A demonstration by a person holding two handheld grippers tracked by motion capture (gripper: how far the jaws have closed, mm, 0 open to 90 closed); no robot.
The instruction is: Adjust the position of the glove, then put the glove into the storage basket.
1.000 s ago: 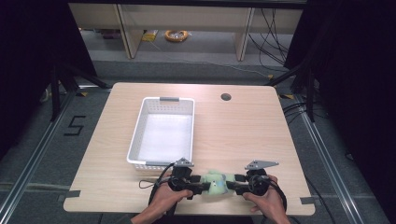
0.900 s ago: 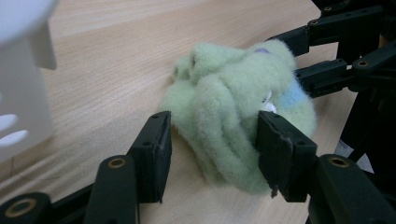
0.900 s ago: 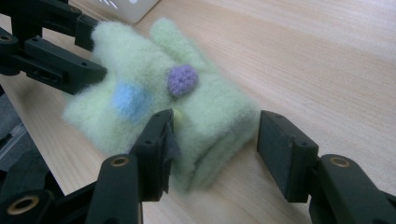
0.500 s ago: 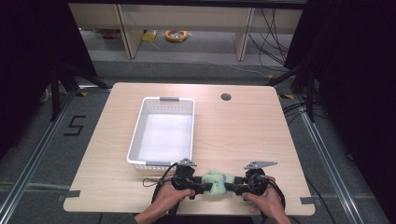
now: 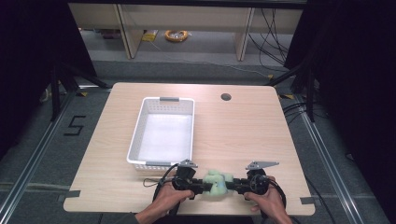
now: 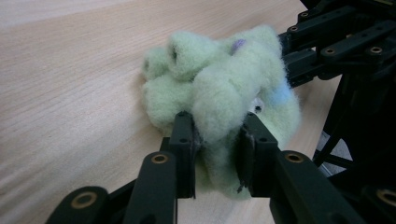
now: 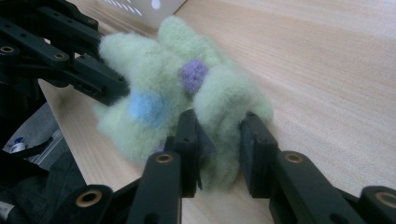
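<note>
Pale green plush toy [image 5: 218, 181], fuzzy, with purple and blue spots: lies at the desk's [image 5: 243, 135] near edge, just right of the white basket's [image 5: 163, 132] near right corner. Left tool [image 6: 215, 140] and right tool [image 7: 219, 140] each pinch a fold from opposite ends; toy's long axis spans between them, both equally near.

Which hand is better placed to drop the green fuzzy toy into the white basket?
Left, probably. Both tongs pinch the green fuzzy toy, but the left tongs sit nearer the white basket.
</note>
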